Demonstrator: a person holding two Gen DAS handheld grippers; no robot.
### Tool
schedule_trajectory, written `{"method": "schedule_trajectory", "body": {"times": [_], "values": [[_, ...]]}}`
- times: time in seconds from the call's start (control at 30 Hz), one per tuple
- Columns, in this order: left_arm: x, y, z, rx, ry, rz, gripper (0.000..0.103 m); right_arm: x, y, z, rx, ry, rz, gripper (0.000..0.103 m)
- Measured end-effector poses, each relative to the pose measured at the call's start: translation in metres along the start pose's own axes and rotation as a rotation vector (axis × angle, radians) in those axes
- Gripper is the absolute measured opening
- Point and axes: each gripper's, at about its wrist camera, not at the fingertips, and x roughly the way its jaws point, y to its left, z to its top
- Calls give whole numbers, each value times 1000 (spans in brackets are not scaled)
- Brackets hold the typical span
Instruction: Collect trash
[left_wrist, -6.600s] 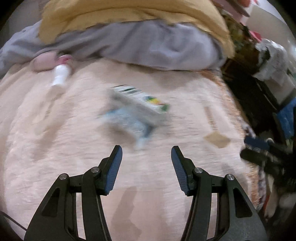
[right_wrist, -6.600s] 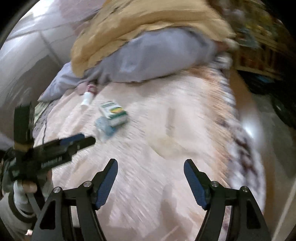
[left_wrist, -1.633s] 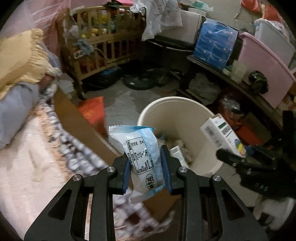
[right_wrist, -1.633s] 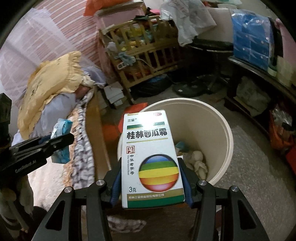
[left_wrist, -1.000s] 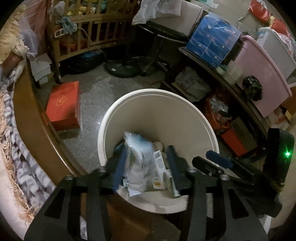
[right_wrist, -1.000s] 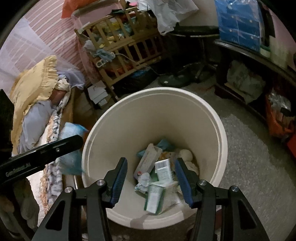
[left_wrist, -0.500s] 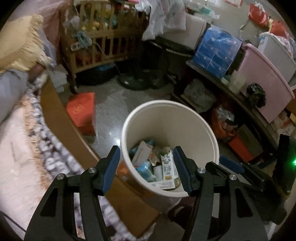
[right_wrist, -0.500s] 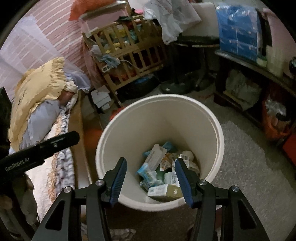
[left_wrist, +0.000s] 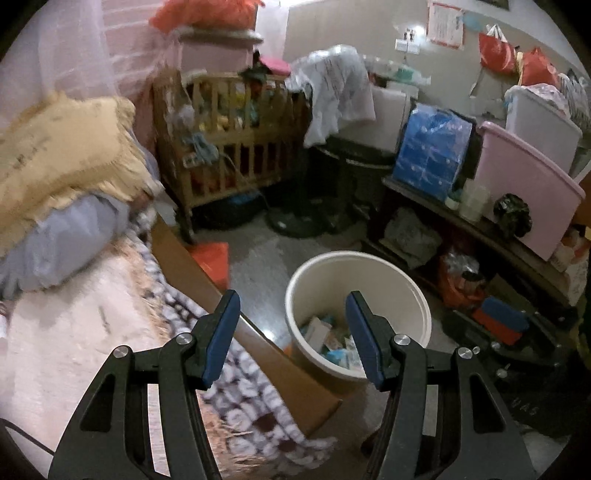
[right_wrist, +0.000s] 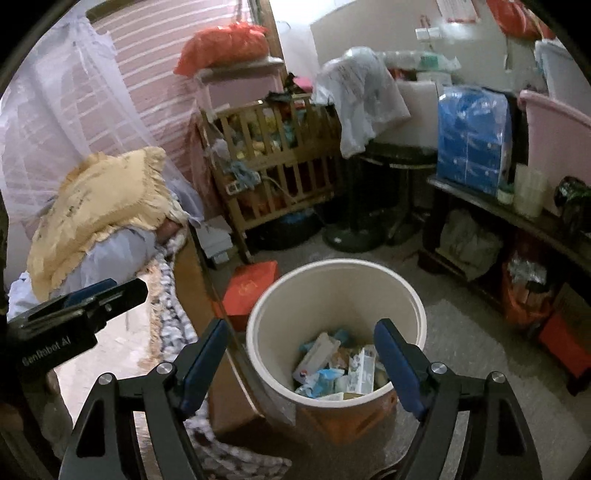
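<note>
From the left wrist view, the left gripper (left_wrist: 291, 308) stands with its blue-padded jaws wide apart and nothing between them. Beyond its fingertips the round cream plastic bin (left_wrist: 391, 280) sits on the grey floor, with cartons and wrappers (left_wrist: 328, 341) lying at its bottom. The brown wooden bed edge (left_wrist: 207, 284) runs diagonally just beside the bin, under a grey-and-white patterned blanket (left_wrist: 236, 398). A flat orange box (left_wrist: 214, 260) lies on the floor between bed and bin. Behind stand a slatted wooden crib (left_wrist: 229, 147) and a dark low shelf (left_wrist: 461, 221) carrying a pink plastic tub (left_wrist: 524, 184).

From the right wrist view, the right gripper (right_wrist: 301, 332) has just been opening; its jaws stand wide and empty, above the bin (right_wrist: 280, 321), whose heap of packets (right_wrist: 340, 365) shows between them. The left gripper (right_wrist: 107, 291) reaches in from the left over the bed, near a yellow frilled pillow (right_wrist: 99, 199).
</note>
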Motion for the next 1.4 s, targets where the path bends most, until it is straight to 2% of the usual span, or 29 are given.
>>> {"method": "schedule_trajectory", "body": {"times": [0.27,0.73,1.4], "values": [[-34,16,-6,-6,-67,24,58,-22,21,1,-38,-56,-40,80],[-46,24,-10,-14,-110,25,58,-27,36,-1,-54,-66,-39,81],[-43,23,-13,-14,-97,13,58,-25,36,2,-62,-53,-40,84]]}}
